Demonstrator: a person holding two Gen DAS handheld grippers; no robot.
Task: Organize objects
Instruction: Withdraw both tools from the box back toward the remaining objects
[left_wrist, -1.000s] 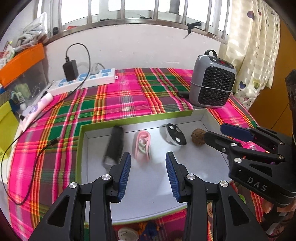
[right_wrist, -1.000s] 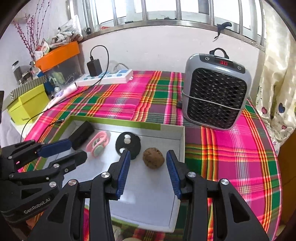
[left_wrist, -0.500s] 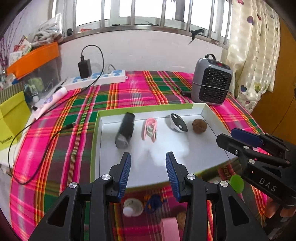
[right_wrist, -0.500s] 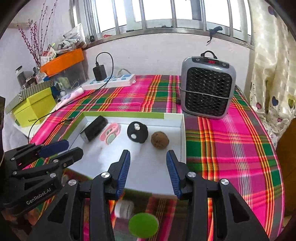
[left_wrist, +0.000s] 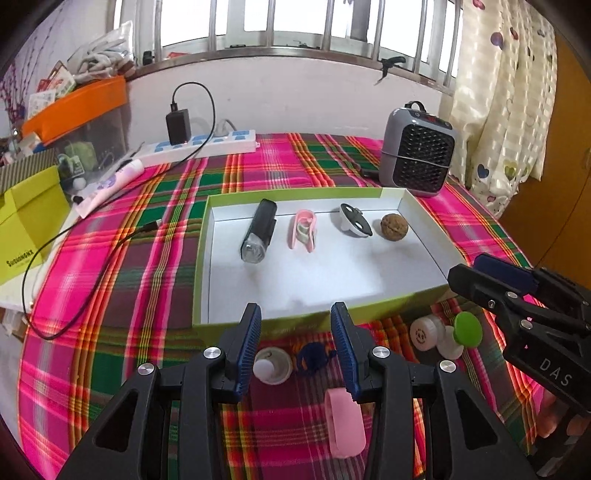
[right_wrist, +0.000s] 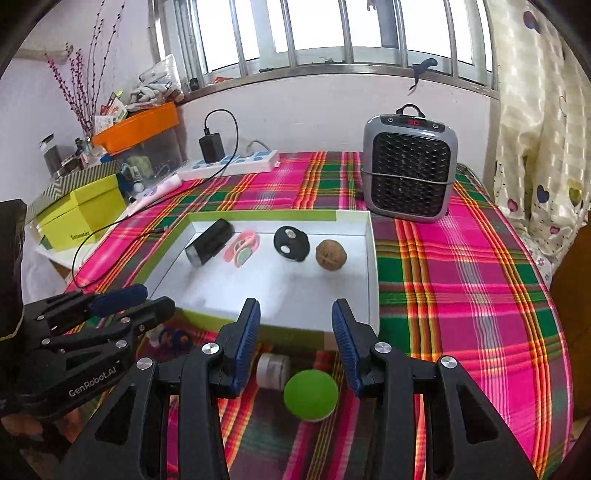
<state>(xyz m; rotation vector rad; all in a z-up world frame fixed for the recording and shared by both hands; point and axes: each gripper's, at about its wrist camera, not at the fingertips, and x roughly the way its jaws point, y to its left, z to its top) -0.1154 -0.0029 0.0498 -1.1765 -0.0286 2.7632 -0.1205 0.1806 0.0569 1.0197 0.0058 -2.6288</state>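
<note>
Both your grippers have drawn back from the tray (left_wrist: 424, 218). Left gripper (left_wrist: 295, 347): spread, empty. Right gripper (right_wrist: 295, 347): spread above the green ball (right_wrist: 311, 395).

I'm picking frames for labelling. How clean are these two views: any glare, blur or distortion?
Left wrist: window blown out, table edges bowed by fisheye, tray items sharp. Right wrist: same blown-out window, green cap slightly soft.

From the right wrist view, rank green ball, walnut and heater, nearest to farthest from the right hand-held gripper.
1. Green ball, between the right hand-held gripper fingers, on the cloth.
2. Walnut, in the tray's far right.
3. Heater, beyond the tray.
</note>
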